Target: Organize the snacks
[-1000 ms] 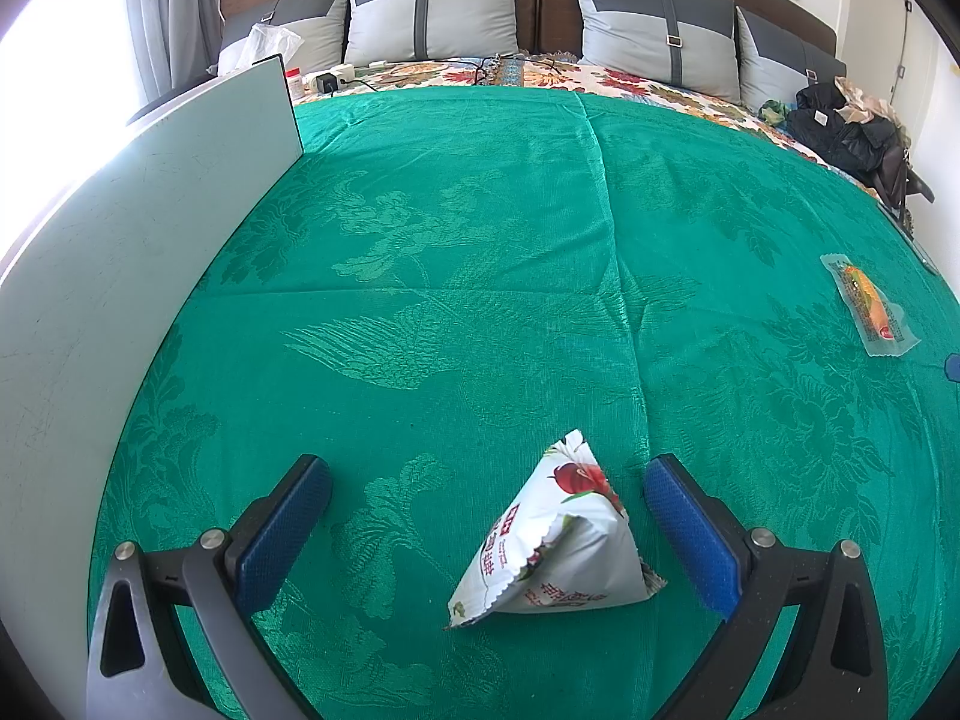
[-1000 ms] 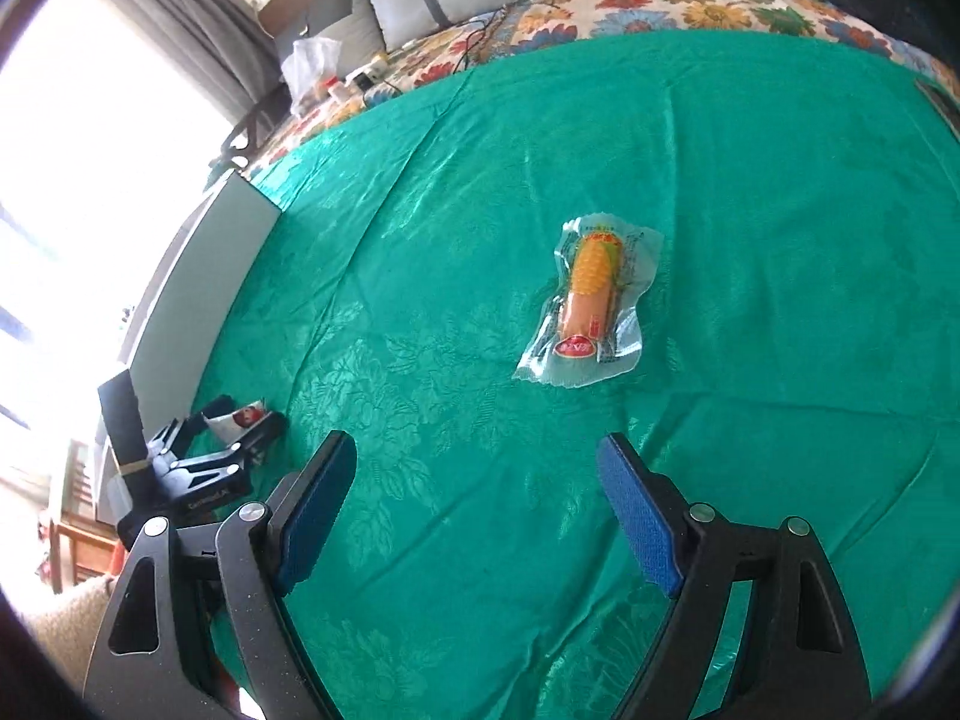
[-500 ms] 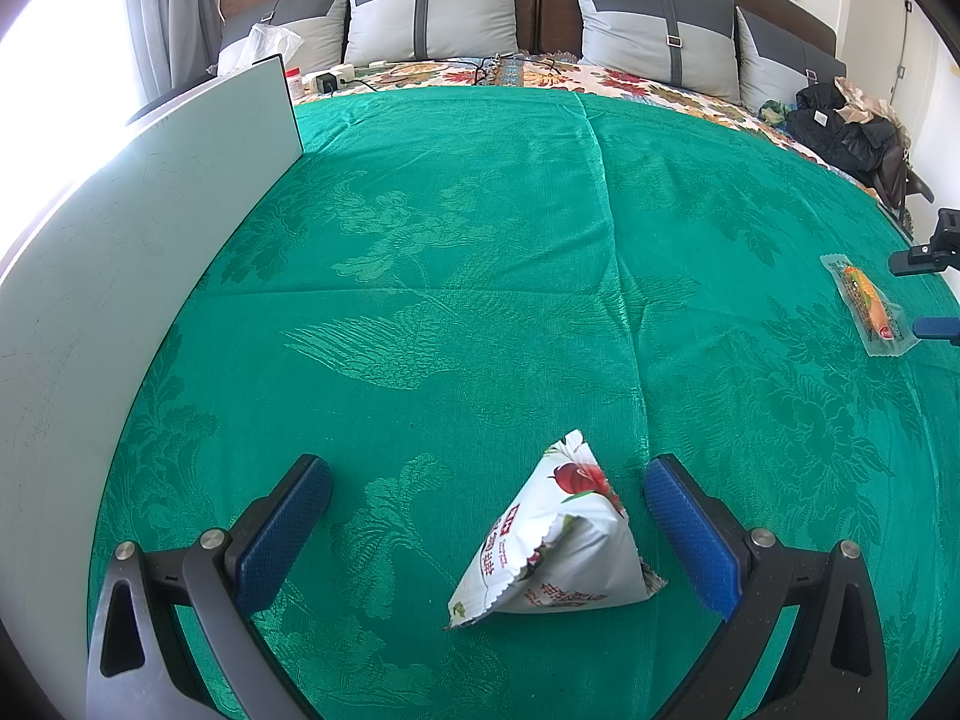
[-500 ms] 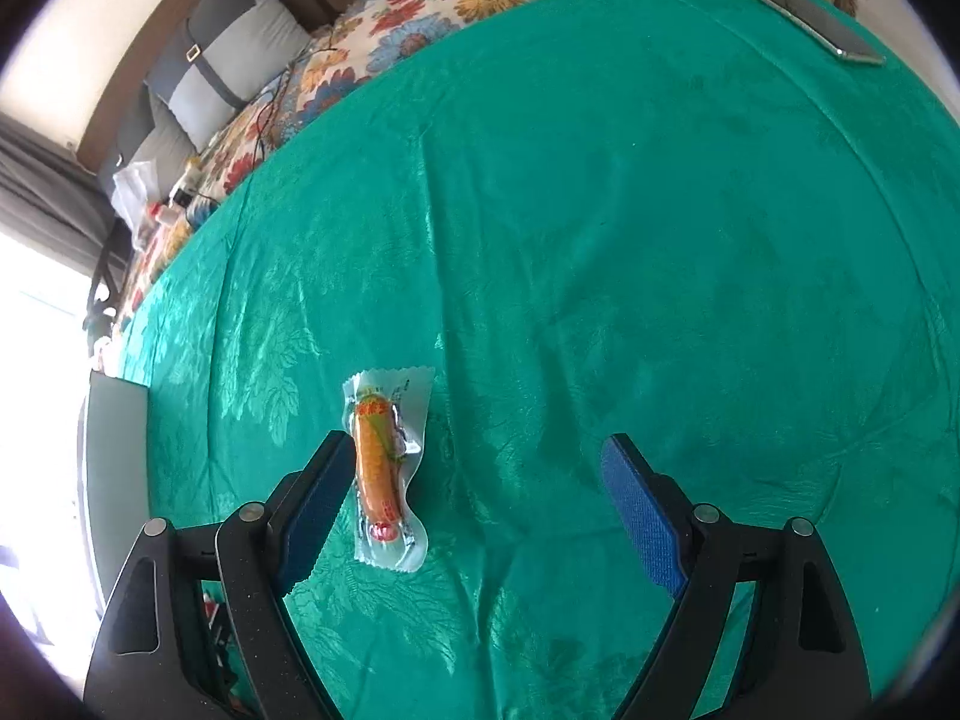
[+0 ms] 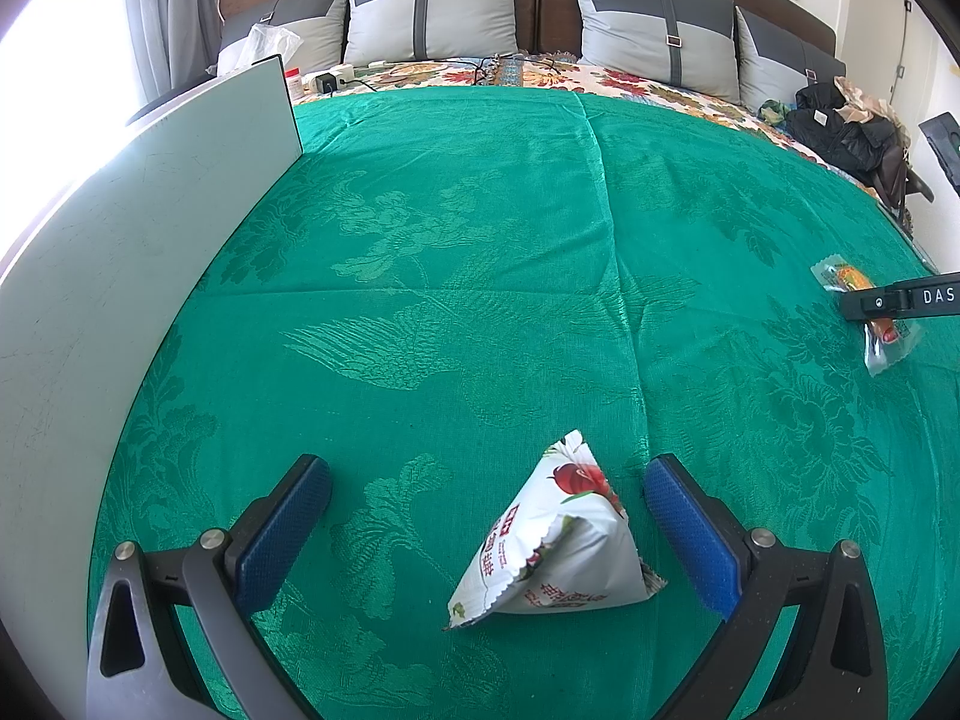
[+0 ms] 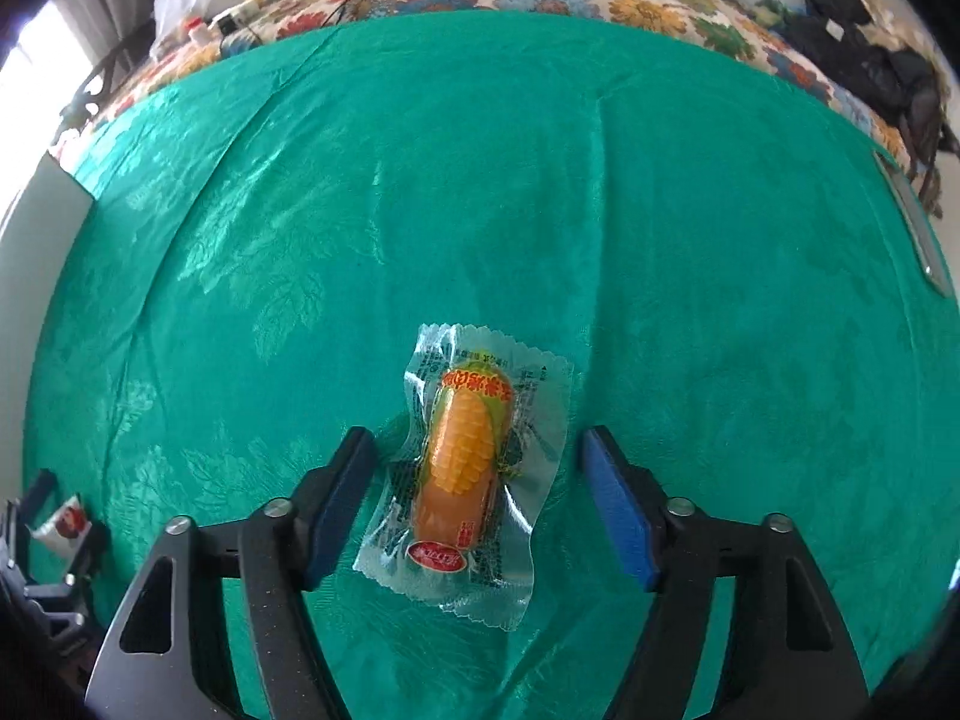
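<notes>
Right gripper point(image 6: 477, 501) is over the corn sausage pack point(image 6: 465, 474), fingers spread wide, one blue pad on each side of the clear wrapper; whether either pad touches the wrapper is hard to call from this angle. Pack lies flat on the green bedspread point(image 6: 540, 210), lower centre of the right wrist frame. Long axis runs near vertical in frame, slightly tilted: red label end toward the camera at lower left, yellow-green printed end away at upper right. In the left wrist frame the same pack point(image 5: 864, 312) sits at the far right edge, partly covered by a black bar of the right gripper point(image 5: 900, 300) marked "DAS". Left gripper point(image 5: 486, 531) fingers are also spread wide, holding nothing. A white triangular snack bag point(image 5: 558, 552) with red print stands on the bedspread point(image 5: 480, 270) between them, closer to the right-hand pad, apparently not touching. Its apex points up and away from the camera; the serrated sealed edge runs down to the lower left. In the right wrist frame that bag point(image 6: 63, 525) is tiny at the lower left edge, next to the left gripper's dark frame point(image 6: 36, 588). White board point(image 5: 120, 270) stands along the left side of the left frame. Grey pillows point(image 5: 432, 12) and a floral sheet point(image 5: 540, 72) run across the top; dark clothes point(image 5: 840, 126) lie at upper right.
</notes>
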`<act>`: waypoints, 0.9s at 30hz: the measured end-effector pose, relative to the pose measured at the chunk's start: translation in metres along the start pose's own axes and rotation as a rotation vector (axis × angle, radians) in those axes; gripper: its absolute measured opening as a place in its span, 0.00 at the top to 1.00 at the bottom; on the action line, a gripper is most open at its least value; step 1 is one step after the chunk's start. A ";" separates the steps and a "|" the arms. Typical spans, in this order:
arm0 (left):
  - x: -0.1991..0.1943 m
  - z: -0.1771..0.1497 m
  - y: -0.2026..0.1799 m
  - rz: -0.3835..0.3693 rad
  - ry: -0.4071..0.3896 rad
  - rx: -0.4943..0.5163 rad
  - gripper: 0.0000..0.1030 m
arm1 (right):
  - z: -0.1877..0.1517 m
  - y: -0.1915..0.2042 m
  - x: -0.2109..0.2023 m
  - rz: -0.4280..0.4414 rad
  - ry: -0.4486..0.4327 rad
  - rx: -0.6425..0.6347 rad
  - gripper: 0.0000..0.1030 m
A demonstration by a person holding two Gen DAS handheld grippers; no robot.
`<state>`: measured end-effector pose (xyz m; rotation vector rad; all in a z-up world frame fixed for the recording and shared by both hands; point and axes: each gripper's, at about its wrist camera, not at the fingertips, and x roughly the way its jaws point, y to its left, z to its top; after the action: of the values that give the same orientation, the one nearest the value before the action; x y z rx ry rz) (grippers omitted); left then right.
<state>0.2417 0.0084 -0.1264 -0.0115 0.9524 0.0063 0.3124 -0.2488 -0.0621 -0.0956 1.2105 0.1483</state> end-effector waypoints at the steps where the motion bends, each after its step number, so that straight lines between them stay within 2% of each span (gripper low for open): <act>1: 0.000 0.000 0.000 0.000 0.000 0.000 0.00 | -0.005 0.003 -0.003 0.045 0.008 0.018 0.61; 2: 0.000 0.000 0.000 0.000 0.000 0.000 0.00 | -0.012 0.007 -0.007 0.065 0.005 0.027 0.66; 8: 0.000 0.000 0.000 0.000 0.000 0.001 0.00 | -0.085 0.044 -0.032 0.194 -0.014 0.029 0.66; 13: 0.000 -0.001 -0.001 0.000 0.000 0.001 0.00 | -0.142 0.050 -0.050 0.143 -0.177 0.065 0.60; 18: 0.000 0.000 -0.001 0.000 0.000 0.001 0.00 | -0.152 0.060 -0.048 0.065 -0.297 0.053 0.53; 19: -0.001 -0.001 -0.001 0.000 0.000 0.001 0.00 | -0.153 0.068 -0.046 0.041 -0.312 0.020 0.48; 20: -0.001 -0.001 0.000 0.000 0.000 0.001 0.00 | -0.153 0.076 -0.044 0.023 -0.311 -0.015 0.37; 21: 0.000 -0.001 -0.001 0.000 -0.001 0.001 0.00 | -0.152 0.082 -0.042 0.007 -0.303 -0.042 0.31; 23: -0.001 -0.001 -0.001 0.000 0.000 0.001 0.00 | -0.149 0.083 -0.040 -0.017 -0.296 -0.031 0.21; 25: -0.001 -0.001 0.000 0.000 0.000 0.001 0.00 | -0.146 0.078 -0.037 0.004 -0.289 0.004 0.16; 27: -0.001 -0.001 0.000 0.000 0.000 0.001 0.00 | -0.145 0.079 -0.036 -0.012 -0.287 -0.003 0.15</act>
<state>0.2406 0.0083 -0.1261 -0.0106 0.9521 0.0061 0.1526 -0.1950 -0.0788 -0.0815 0.9231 0.1476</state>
